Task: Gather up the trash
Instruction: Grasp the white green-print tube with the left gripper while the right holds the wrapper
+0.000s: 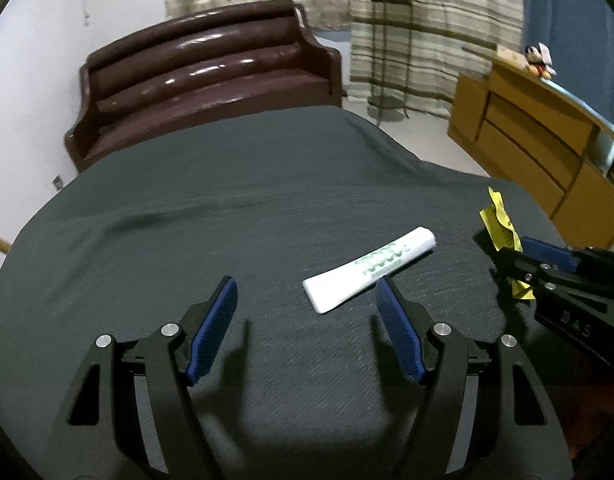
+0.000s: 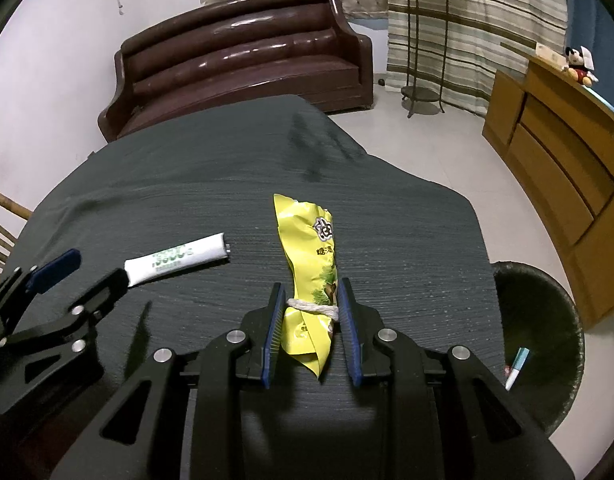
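Observation:
A white tube with green print (image 1: pixel 369 274) lies on the dark cloth-covered table (image 1: pixel 227 208); it also shows in the right wrist view (image 2: pixel 177 258). My left gripper (image 1: pixel 307 294) is open and empty, its right finger just below the tube's near end. My right gripper (image 2: pixel 312 292) is shut on a yellow snack bag (image 2: pixel 311 256) tied with white string, holding it over the table. The bag also shows at the right in the left wrist view (image 1: pixel 501 226).
A dark round trash bin (image 2: pixel 547 320) with a small item inside stands on the floor right of the table. A brown sofa (image 2: pixel 243 56) is beyond the table, a wooden cabinet (image 2: pixel 559 168) at right, a plant stand (image 2: pixel 423 40) by the curtain.

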Motion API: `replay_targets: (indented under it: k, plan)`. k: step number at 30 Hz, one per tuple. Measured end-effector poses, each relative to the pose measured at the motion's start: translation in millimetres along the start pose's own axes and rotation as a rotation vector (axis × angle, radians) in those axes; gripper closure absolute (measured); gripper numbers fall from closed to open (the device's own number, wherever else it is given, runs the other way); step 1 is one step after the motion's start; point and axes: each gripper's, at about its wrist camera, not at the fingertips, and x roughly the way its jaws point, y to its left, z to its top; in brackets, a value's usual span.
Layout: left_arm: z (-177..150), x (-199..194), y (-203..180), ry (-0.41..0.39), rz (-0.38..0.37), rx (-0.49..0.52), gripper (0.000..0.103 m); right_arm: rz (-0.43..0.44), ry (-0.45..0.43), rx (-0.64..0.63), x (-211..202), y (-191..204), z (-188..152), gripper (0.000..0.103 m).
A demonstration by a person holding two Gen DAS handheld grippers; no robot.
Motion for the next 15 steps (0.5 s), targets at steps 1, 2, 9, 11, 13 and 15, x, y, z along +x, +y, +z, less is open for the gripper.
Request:
replay_targets:
  k: [1, 2, 9, 11, 13, 15]
  plan:
    - [2, 5, -3, 0.015, -0.009, 0.017, 0.033, 0.003, 0.003, 0.005, 1, -3, 0, 0.075]
    - [4, 9, -5, 0.025, -0.014, 0.031, 0.033, 0.008, 0.005, 0.008, 2, -5, 1, 0.075]
    - [14, 36, -17, 0.081, -0.048, 0.116, 0.033, 0.040, 0.006, 0.019, 6, -15, 5, 0.075]
    - [16, 40, -18, 0.089, -0.067, 0.128, 0.033, 0.048, 0.007, 0.023, 7, -17, 4, 0.075]
    - [18, 42, -17, 0.092, -0.080, 0.130, 0.033, 0.054, 0.007, 0.029, 9, -20, 5, 0.075]
    - [18, 43, -15, 0.096, -0.108, 0.118, 0.041, 0.059, 0.009, 0.031, 9, -22, 5, 0.075]
